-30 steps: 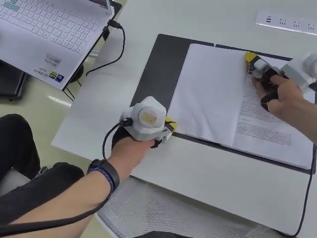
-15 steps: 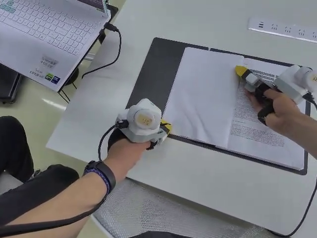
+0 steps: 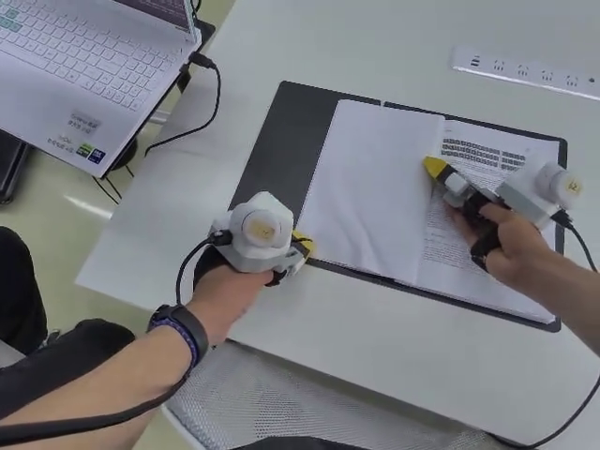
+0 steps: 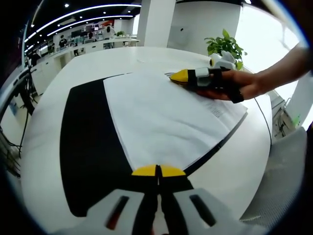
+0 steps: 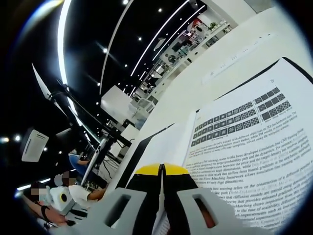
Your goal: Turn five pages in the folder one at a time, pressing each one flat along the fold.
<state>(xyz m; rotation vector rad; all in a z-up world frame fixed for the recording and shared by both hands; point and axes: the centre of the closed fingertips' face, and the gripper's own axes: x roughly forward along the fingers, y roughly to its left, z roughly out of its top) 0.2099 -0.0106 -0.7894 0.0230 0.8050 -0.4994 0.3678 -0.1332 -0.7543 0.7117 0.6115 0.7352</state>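
Both pinched closed: left tongs (image 4: 158,170) at folder (image 4: 83,147) edge, right tongs (image 5: 161,169) partly hiding fold (image 3: 440,141).

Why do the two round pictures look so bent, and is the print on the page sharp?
Left gripper view: the fisheye lens bows the table edge, with bright glare at upper right. Right gripper view: ceiling lights stretch into arcs, yet the printed page is sharp. Head view: the folder edges stay straight, light soft.

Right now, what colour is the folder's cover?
The folder cover is black, clearest in the left gripper view.
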